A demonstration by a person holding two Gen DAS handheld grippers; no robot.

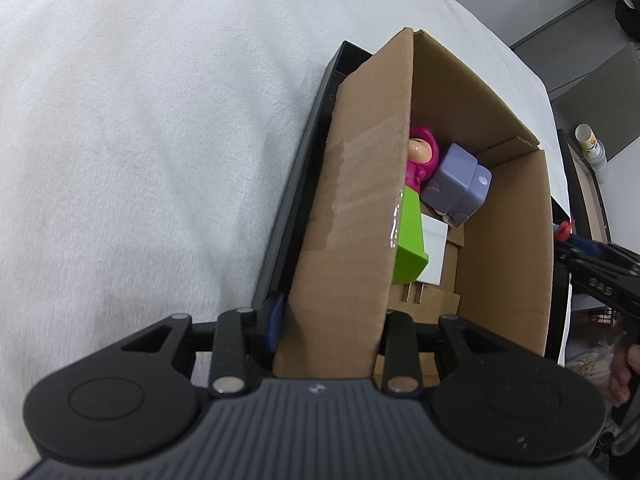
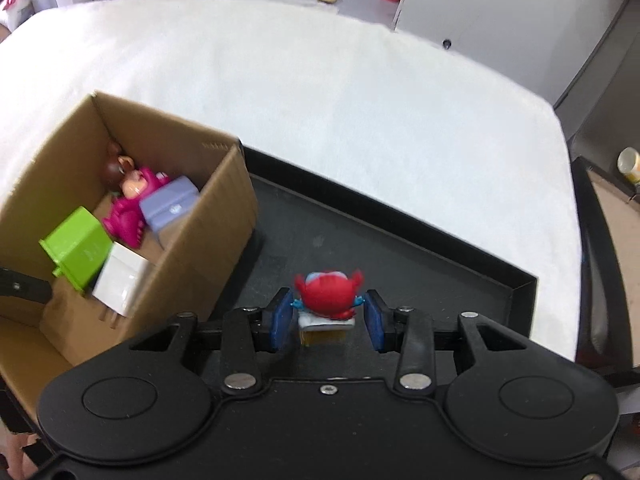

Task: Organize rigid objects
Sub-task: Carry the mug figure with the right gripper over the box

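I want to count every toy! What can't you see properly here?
- Left wrist view: the cardboard box wall hides most of the green block and pink figure.
- Right wrist view: the brown toy is blurred.
- The red figure shows its back only.

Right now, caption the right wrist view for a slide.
Right claw gripping a red toy figure over the black tray, beside the cardboard box.

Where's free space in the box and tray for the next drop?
Cardboard box: crowded at its far end, with the pink figure, purple block, green block and white block; bare floor along the wall nearest the tray. Black tray: open bottom right of the red figure.
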